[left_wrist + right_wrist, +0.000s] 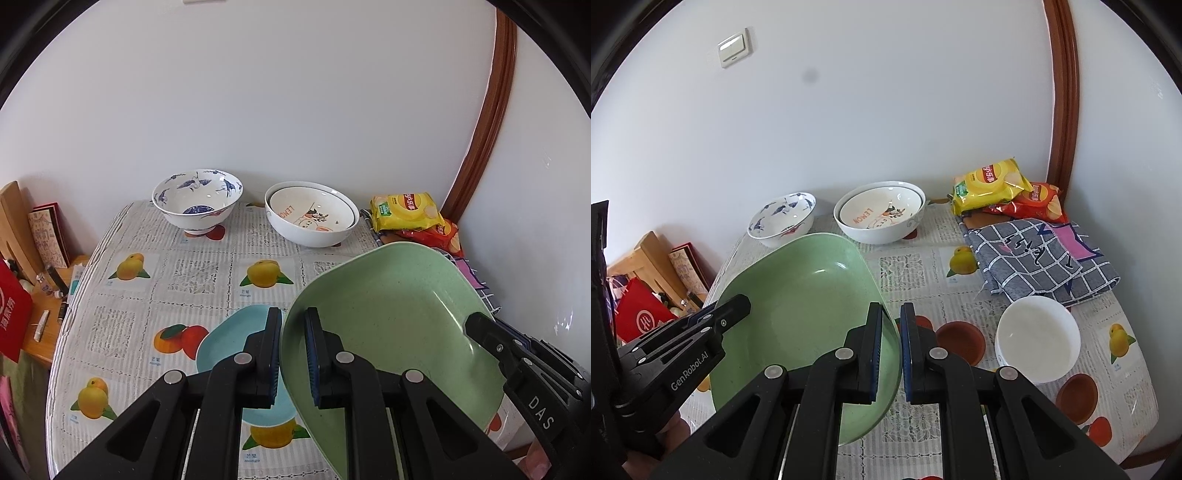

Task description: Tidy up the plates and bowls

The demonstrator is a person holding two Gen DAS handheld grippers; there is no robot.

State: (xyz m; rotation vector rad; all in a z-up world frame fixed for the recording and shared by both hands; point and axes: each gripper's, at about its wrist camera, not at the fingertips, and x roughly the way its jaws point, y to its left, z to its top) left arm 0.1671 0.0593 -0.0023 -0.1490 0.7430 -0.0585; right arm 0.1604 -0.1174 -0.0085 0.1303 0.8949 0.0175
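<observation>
- Green plate [391, 317], deep and empty, held clear above the tabletop [192, 266], tilted, partly over the blue plate [236, 332].
- Long axis of the green plate running from its near edge toward the lemon bowl [314, 218] at the wall.
- Blue plate lying flat on the tabletop, empty, just left of the green plate in the left wrist view.
- Lemon bowl nested inside a larger white bowl [295, 230], beyond the green plate; nothing else in either.
- Blue-and-white bowl [197, 199] standing upright left of the lemon bowl, empty.
- Small white bowl [1038, 338] right of the green plate, empty, just beside a checked cloth [1045, 254].
- 2 snack bags [990, 184] near the wall, right of the lemon bowl.
- Left gripper [293, 354]: jaws nearly pressed together, pinching the green plate's left rim.
- Right gripper [891, 354]: jaws likewise almost closed, pinching the green plate's right rim.
</observation>
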